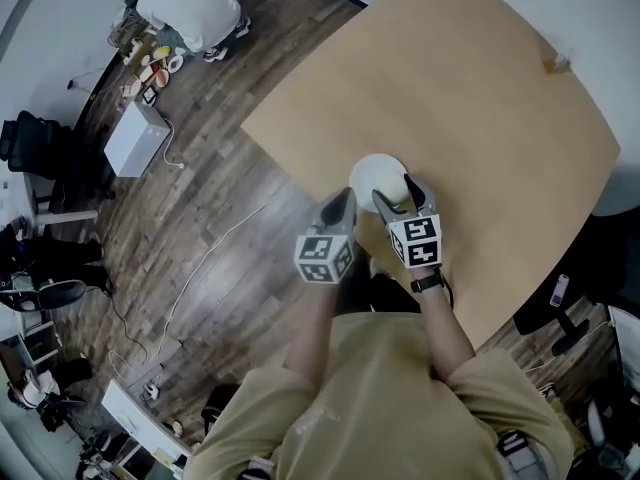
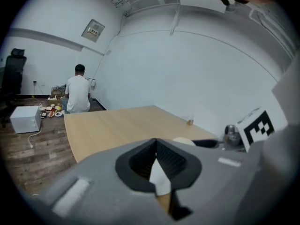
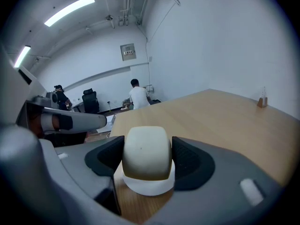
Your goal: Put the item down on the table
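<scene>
**Head view.** The right gripper (image 1: 398, 196) is clamped on the item (image 1: 375, 175), a pale, rounded object. The item sits over the near edge of the table (image 1: 450, 98), close to the person's body. This view does not show whether the item touches the tabletop. The left gripper (image 1: 338, 205) is just left of the item, over the table edge, with its fingers drawn to a single point. A small brown object (image 1: 556, 63) stands at the far right of the table, well apart from both grippers. On the wood floor at far left, a person in a white top (image 1: 190, 8) sits beside a white box (image 1: 135, 138).

**Left gripper view.** The left gripper (image 2: 158, 168) has its jaws drawn narrow, with only a thin sliver of gap between the pads and nothing gripped. The item (image 2: 185, 141) shows as a pale curve just beyond the jaw housing. To the right is the right gripper's marker cube (image 2: 257, 128). The table (image 2: 117, 125) extends ahead.

**Right gripper view.** The right gripper (image 3: 146, 159) holds the item (image 3: 143, 149) between both pads. The item has a cream domed top on a white base. It is upright and centred in the jaws, with the table (image 3: 225, 121) directly below it. The small brown object (image 3: 262, 100) stands at far right. The left gripper (image 3: 70, 121) lies to the left.
</scene>
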Motion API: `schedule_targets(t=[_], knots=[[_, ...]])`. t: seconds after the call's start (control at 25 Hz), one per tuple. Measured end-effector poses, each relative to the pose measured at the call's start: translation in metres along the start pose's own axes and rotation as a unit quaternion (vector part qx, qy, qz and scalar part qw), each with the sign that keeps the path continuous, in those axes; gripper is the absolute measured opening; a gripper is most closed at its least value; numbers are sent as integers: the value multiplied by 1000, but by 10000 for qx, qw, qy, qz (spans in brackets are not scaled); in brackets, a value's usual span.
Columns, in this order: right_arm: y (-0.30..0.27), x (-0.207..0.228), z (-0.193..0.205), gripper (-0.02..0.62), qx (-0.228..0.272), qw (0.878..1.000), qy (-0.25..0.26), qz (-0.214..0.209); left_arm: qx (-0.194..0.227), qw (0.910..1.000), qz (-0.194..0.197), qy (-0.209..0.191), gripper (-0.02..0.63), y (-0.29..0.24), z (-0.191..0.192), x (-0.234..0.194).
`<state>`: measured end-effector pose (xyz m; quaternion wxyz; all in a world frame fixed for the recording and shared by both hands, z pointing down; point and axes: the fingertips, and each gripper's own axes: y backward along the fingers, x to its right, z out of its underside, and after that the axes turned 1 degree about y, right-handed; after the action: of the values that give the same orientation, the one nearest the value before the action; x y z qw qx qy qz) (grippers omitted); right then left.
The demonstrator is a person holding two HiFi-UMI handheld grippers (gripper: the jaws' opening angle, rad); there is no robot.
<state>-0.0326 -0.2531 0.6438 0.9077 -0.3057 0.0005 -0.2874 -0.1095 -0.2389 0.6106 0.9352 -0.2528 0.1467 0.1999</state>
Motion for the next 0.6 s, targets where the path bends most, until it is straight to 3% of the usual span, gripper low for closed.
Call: schedule_targets(t=[0.32,0.6], knots=[[-51,-4,37,322,-494,9987,-89,2,-214,9996,29,200,2,-23,17,-29],[-75,-9,31,321,-359,9992,146,82,-374,9989,-24,294,3,-26,28,-56]])
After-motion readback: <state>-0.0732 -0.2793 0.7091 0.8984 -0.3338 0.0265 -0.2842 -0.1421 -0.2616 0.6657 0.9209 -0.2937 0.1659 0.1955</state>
